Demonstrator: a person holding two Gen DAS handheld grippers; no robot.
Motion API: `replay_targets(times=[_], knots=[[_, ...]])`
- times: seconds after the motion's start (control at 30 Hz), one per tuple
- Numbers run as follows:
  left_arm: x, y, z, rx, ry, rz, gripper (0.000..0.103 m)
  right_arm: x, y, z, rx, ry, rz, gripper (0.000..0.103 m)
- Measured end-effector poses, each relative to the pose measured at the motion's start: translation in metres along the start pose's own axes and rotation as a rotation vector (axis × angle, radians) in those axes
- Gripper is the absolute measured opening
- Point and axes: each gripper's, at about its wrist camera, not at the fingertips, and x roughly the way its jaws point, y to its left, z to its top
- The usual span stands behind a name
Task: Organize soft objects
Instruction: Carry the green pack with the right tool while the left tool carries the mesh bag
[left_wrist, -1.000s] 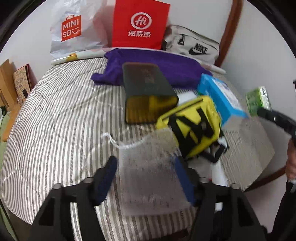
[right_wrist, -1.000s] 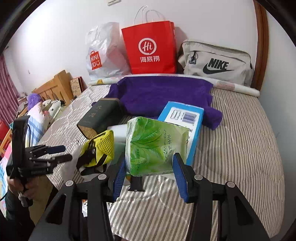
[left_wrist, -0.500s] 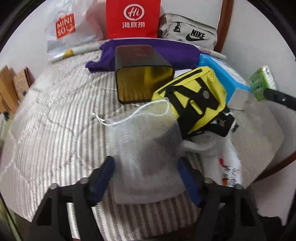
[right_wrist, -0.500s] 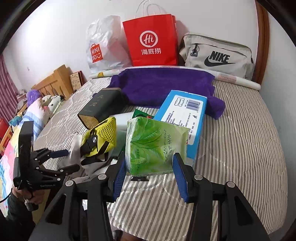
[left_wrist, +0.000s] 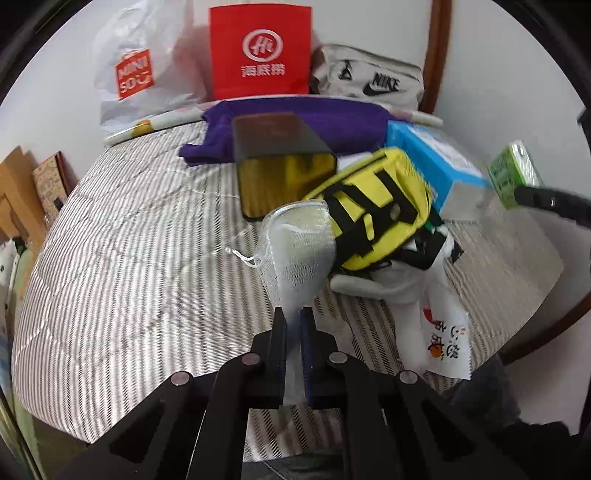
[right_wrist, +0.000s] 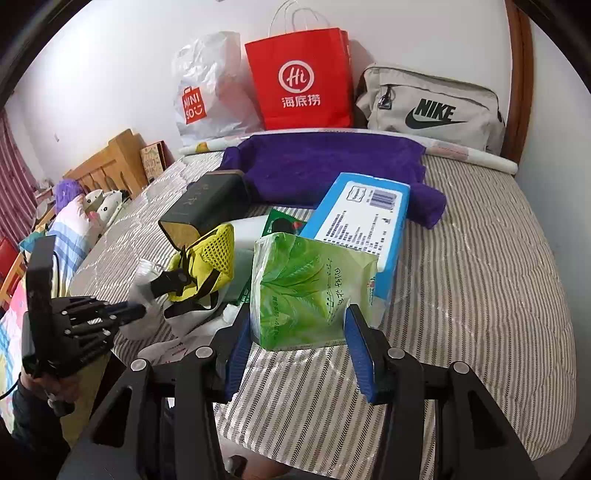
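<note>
Left wrist view: your left gripper has just been closing; a second ago its blue pads stood wide on either side of the white mesh pouch, and now they are clenched on its lower end. The pouch, which then lay flat, rises from the jaws as a bunched, see-through net tube with a drawstring loop at its side. It sits near the bed's near edge, its top against the yellow bag.

Right wrist view: nothing has changed here. Your right gripper grasps the green tissue pack, a pad pressed on each side, near the bed's near edge. The pack is soft and crinkled, printed with leaves, just in front of the blue box
</note>
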Motion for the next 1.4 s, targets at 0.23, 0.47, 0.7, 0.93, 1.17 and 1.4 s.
replay_targets(times=[0.23, 0.47, 0.7, 0.93, 1.17, 1.4], knots=[[-0.017, 0.012, 0.014, -0.055, -0.046, -0.055, 0.007, -0.007, -0.005, 0.004, 0.009, -0.018, 0.001, 0.049], [-0.020, 0.006, 0.041, -0.043, -0.073, -0.066, 0.007, -0.011, -0.011, 0.012, 0.017, -0.029, -0.001, 0.049], [-0.017, 0.007, 0.079, -0.066, -0.093, -0.066, 0.007, -0.013, -0.023, 0.029, 0.029, -0.044, 0.008, 0.049], [-0.007, 0.013, 0.115, -0.086, -0.101, -0.053, 0.007, -0.002, -0.028, 0.057, 0.015, -0.056, 0.016, 0.049], [0.017, 0.024, 0.154, -0.132, -0.087, -0.059, 0.007, 0.018, -0.034, 0.090, -0.008, -0.061, 0.011, 0.049], [0.046, 0.030, 0.196, -0.140, -0.062, -0.073, 0.007, 0.046, -0.046, 0.130, -0.013, -0.055, -0.007, 0.049]])
